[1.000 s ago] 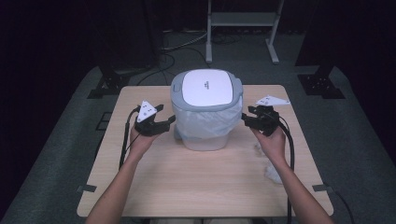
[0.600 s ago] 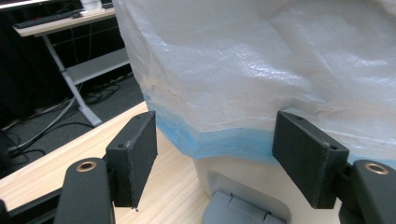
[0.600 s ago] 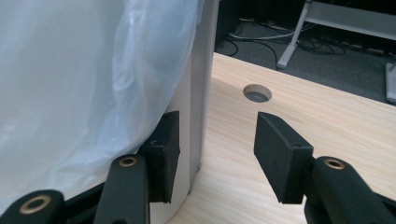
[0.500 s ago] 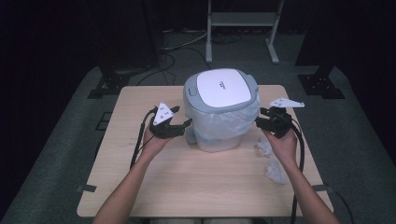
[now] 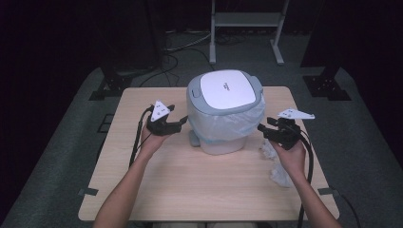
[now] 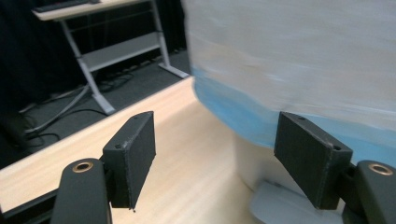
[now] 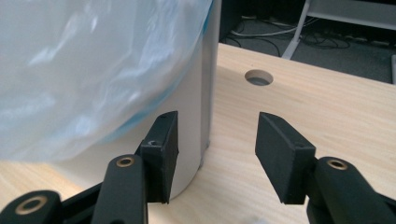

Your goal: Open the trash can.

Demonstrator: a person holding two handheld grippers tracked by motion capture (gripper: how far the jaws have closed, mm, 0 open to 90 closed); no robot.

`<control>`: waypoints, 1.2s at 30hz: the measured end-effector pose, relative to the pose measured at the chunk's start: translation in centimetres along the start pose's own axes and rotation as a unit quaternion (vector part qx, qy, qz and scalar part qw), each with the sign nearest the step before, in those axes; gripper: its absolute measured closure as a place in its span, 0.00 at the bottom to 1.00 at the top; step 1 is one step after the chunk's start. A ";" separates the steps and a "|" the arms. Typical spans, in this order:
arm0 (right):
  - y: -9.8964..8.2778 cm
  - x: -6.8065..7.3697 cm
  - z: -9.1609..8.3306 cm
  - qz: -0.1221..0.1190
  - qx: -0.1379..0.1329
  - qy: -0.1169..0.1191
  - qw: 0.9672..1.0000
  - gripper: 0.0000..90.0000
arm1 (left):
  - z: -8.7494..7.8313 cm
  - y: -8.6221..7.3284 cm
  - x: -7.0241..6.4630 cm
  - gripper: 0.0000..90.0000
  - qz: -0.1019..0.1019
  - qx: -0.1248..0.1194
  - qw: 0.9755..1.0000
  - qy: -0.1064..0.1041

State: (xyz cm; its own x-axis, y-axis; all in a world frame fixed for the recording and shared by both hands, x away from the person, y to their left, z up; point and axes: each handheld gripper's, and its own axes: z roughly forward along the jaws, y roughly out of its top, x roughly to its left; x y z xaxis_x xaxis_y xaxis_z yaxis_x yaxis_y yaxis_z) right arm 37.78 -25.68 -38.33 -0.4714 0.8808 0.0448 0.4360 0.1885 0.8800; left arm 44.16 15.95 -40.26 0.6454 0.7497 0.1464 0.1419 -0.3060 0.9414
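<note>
A small white bin (image 5: pixel 223 142) with a grey-rimmed white lid (image 5: pixel 225 89) stands at the middle of the wooden table (image 5: pixel 190 190). A clear bag with a blue edge (image 5: pixel 228 124) hangs over its sides. My left gripper (image 5: pixel 180 121) is just left of the bin, open, with nothing between its pads. In the left gripper view the bag (image 6: pixel 299 70) and the bin's foot pedal (image 6: pixel 275 207) lie right ahead of the left gripper (image 6: pixel 215 154). My right gripper (image 5: pixel 263 128) is open beside the bin's right side. In the right gripper view the bin wall (image 7: pixel 205 93) stands ahead of the right gripper (image 7: pixel 217 149).
Crumpled clear plastic (image 5: pixel 280 173) lies on the table under and in front of the right hand. A round cable hole (image 7: pixel 259 77) sits in the tabletop behind the bin. A metal stand (image 5: pixel 242 19) and cables are on the dark floor beyond the table.
The bin has shifted to the right on the table, with both grippers at its sides. The left gripper has since drawn a little back from the bin.
</note>
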 end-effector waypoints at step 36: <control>-1.0 0.5 1.1 -0.023 0.011 0.010 1.000 0.46 | 7.3 4.2 3.3 0.40 -0.012 -0.011 0.997 -0.082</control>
State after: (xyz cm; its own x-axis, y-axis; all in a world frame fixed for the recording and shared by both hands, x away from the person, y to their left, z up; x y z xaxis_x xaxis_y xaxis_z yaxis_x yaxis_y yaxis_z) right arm 37.97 -24.91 -39.72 -0.5066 0.8620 0.0138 0.4293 0.2383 0.8712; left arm 52.40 12.83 -38.01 0.7562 0.6501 0.0744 0.1430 -0.2751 0.9507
